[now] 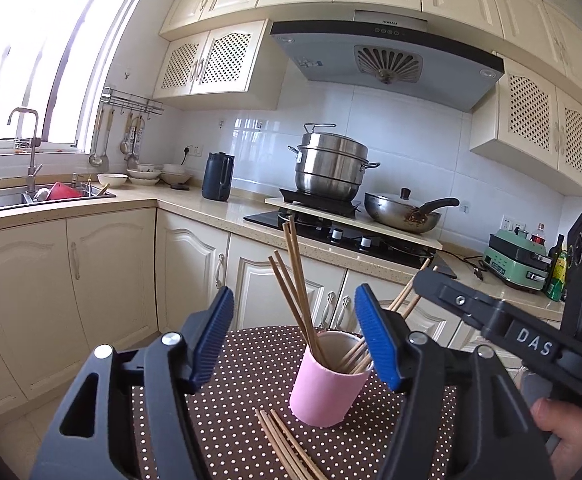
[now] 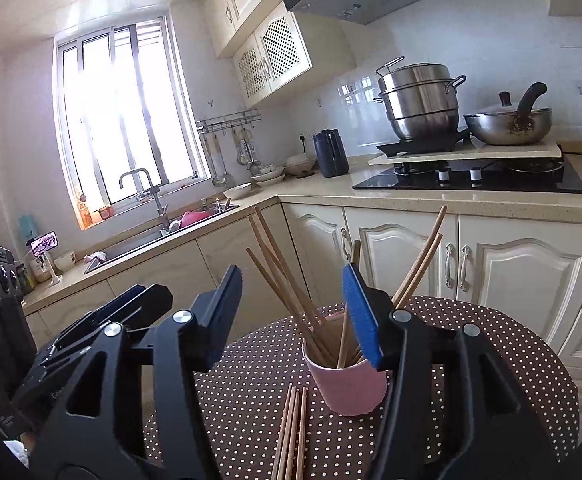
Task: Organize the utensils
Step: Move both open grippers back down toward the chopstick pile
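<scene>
My left claw [image 1: 293, 344] stands wide, nothing between its pads. My right claw [image 2: 291, 316] likewise wide and empty. Pink cup [image 1: 329, 384] upright on the dotted table [image 1: 251, 364], well in from the rim, wooden chopsticks [image 1: 295, 276] fanned out of it. Loose chopsticks [image 1: 287, 448] lie flat just beside the cup's near side. Open cloth left of cup; cabinets beyond the far edge.

A: What stood between the right gripper [image 2: 295, 312]'s fingers?
B: Nothing gripped; the jaws were apart. Beyond them a pink cup [image 2: 347, 384] held upright chopsticks [image 2: 283, 280] fanning toward eleven and one o'clock.
A: And at six o'clock?
B: Loose chopsticks [image 2: 293, 432] lay on the dotted tablecloth [image 2: 491, 344].
</scene>
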Available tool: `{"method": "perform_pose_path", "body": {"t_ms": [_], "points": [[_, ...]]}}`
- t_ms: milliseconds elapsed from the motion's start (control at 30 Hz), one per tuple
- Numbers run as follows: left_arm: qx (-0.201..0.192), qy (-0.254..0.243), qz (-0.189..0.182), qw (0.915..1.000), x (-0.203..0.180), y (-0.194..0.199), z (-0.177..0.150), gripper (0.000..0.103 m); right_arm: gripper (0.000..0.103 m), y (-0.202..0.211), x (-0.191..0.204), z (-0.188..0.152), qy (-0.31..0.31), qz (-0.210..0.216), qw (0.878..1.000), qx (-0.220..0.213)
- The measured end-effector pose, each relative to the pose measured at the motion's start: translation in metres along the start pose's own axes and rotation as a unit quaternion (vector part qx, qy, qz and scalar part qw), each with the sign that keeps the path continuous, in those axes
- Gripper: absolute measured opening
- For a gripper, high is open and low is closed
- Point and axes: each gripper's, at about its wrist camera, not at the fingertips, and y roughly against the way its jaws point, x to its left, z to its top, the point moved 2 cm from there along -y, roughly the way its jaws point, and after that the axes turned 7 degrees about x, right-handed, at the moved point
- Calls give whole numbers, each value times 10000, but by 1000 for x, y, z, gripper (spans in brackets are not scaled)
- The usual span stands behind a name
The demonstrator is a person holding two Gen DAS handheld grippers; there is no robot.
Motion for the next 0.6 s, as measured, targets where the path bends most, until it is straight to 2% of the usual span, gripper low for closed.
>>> {"method": "perform_pose_path", "body": {"t_ms": [167, 300, 500, 600], "points": [[153, 109, -186, 9996, 7, 16, -11, 62, 53, 19, 7, -11, 72, -146, 9998, 61], [632, 161, -270, 9975, 12, 12, -35, 62, 53, 26, 5, -30, 73, -267, 9994, 229], [1650, 180, -200, 9859, 16, -14, -80, 62, 54, 16, -2, -66, 10, -412, 9966, 715], [2389, 291, -163, 9705, 19, -35, -105, 62, 54, 6, -6, -88, 37, -545, 9930, 1049]]}}
